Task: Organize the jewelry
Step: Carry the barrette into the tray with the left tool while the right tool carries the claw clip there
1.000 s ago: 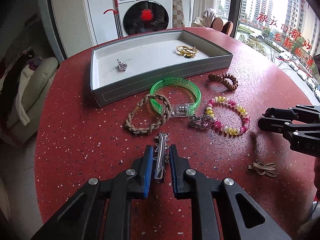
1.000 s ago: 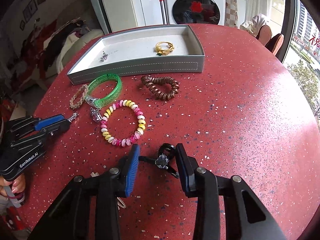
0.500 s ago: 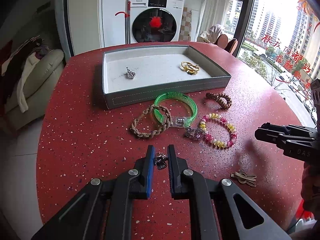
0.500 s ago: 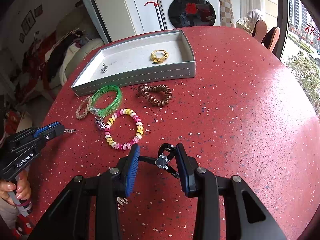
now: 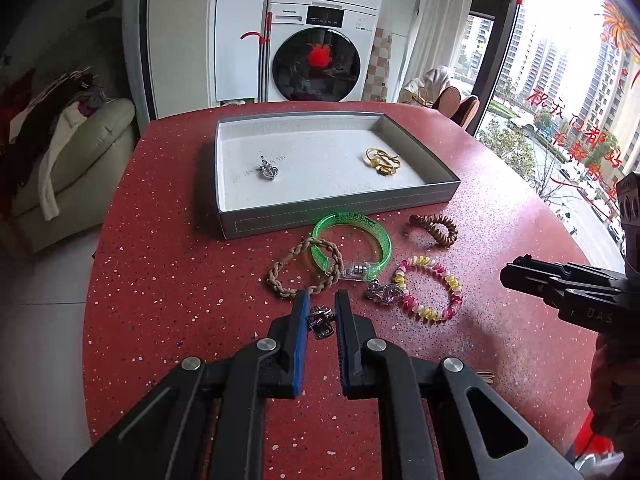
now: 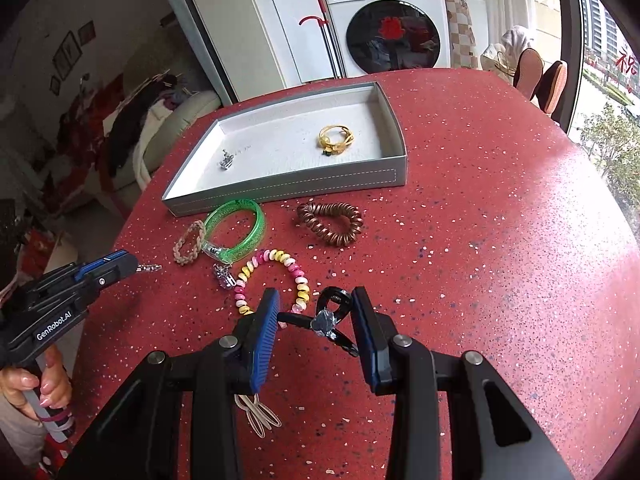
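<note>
- Between the left tongs (image 5: 320,316), a small silver hair clip (image 5: 319,321) sits pinched at the very tips, the blue pads clamped on it, lifted off the red table (image 5: 168,264).
- Between the right tongs (image 6: 316,312), a black hair clip (image 6: 330,318) is clamped crosswise, its arms sticking out to either side.
- Ahead of both tongs lies the grey tray (image 5: 340,208), already holding a silver pendant (image 5: 267,171) and a gold ring (image 5: 382,159); just short of it lie a green bangle (image 5: 352,246), a braided bracelet (image 5: 306,268), a beaded bracelet (image 5: 428,292) and a coiled hair tie (image 5: 436,229).
- Risk: the silver clip is held only by its edge, so a jolt could likely twist it free onto the bracelets below.
- Risk: the black clip could pivot in the pads, since it is gripped near its spring.
- Writing: "GenRobot.AI" on the left tongs' body, "DAS" on the right one's, "Panasonic" on the washing machine (image 5: 320,52), and red Chinese characters on the window.
</note>
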Available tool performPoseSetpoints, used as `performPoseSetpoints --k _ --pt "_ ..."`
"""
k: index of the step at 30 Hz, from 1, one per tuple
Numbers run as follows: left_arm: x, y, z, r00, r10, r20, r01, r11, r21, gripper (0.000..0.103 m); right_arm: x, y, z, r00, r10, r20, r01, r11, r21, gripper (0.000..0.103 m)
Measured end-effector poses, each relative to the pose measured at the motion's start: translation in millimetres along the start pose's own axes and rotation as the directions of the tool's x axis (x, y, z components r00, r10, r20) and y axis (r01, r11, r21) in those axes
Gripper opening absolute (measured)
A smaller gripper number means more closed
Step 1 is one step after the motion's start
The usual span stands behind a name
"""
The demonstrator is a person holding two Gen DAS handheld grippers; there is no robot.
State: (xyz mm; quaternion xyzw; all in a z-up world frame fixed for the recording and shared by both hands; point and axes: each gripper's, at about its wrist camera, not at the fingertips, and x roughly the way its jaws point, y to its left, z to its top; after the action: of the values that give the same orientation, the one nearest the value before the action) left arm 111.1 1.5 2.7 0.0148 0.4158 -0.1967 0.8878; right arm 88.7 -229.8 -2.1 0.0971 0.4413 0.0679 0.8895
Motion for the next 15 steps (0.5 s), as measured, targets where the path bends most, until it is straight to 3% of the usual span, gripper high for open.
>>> performPoseSetpoints --k 7,15 --pt "-1.3 -5.8 34.1 0.999 -0.004 0.044 0.004 1.000 0.004 0.032 2.6 2.2 36.0 1.000 0.017 0.023 -0.017 0.999 -0.027 0.040" --pt "12.9 -5.8 90.5 0.996 0.025 0.084 -0.026 1.000 0.009 0.032 16.1 3.0 101.4 0.998 0.038 0.051 -0.036 0.998 -0.042 0.040"
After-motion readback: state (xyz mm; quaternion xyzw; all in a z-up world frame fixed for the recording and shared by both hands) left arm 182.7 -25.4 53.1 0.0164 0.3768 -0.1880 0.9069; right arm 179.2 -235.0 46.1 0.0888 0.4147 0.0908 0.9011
